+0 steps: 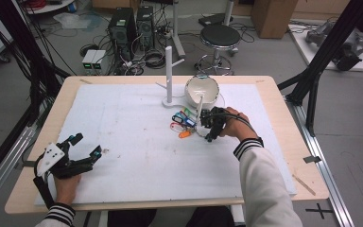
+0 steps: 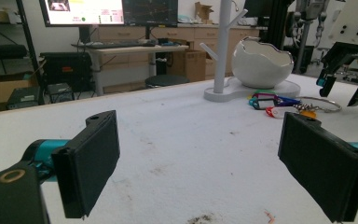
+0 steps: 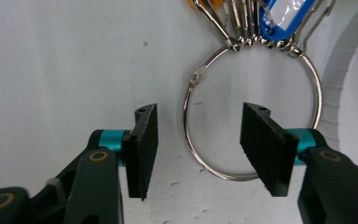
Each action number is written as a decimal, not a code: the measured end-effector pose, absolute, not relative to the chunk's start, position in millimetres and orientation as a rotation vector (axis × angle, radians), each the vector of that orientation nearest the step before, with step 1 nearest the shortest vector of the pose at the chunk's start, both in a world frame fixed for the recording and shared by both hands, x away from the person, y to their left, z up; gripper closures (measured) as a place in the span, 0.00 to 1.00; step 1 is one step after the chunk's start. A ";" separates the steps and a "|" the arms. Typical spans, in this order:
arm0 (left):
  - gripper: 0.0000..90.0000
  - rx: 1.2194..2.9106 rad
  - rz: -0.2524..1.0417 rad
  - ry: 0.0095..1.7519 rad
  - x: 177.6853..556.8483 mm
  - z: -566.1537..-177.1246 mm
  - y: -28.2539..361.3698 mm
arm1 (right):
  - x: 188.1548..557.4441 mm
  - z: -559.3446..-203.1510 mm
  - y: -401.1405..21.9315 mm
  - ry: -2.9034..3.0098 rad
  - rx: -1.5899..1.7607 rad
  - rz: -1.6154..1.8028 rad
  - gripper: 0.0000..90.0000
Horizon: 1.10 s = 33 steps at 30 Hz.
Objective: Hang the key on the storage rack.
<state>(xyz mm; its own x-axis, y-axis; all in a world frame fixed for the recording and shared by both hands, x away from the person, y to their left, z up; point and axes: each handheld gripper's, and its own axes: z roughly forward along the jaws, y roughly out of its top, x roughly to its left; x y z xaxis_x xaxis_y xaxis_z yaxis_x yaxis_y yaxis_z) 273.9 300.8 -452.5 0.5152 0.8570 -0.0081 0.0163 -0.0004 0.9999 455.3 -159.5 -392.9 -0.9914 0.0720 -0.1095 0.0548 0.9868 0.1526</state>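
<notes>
- Right gripper (image 3: 198,149): the two black jaws stand spread apart, nothing pinched. They hang over the large silver metal key ring (image 3: 251,112), which lies flat on the white foam table cover (image 1: 137,142).
- Position of the ring relative to the fingers: its left wire runs between the two pads, closer to the left one; its lower arc passes in front of the right pad (image 3: 265,144). Whether the pads touch the cover cannot be told.
- Beyond the fingertips, the bunch of coloured plastic key tags (image 1: 183,124) (blue, red, green, orange) hangs by small clips on the far arc of the ring.
- Further beyond the tags stand the white branched hanging stand (image 1: 168,75) and the white cracked-egg-shaped ceramic bowl (image 1: 202,90) on their shared base. In the high view the right gripper (image 1: 211,126) sits just beside that base.
- Left gripper (image 2: 196,163): jaws fully spread, holding nothing, resting near the table's near-left corner, well apart from the ring. It appears idle.
- Step in hand, as judged: approach and alignment for picking up the ring; the grasp is not yet made.
- Next move, as judged: lower until the pads straddle the ring wire, then close on it. The wire is thin and flat on the cover, so the pads must reach right down to the surface or they may slide over it.
- Likely destination: a branch of the stand or the bowl; which one cannot be told.
</notes>
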 end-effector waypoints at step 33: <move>0.14 1.424 0.789 0.817 274.0 -452.5 300.9 | 457.8 -399.7 -154.0 3.059 0.010 0.134 0.82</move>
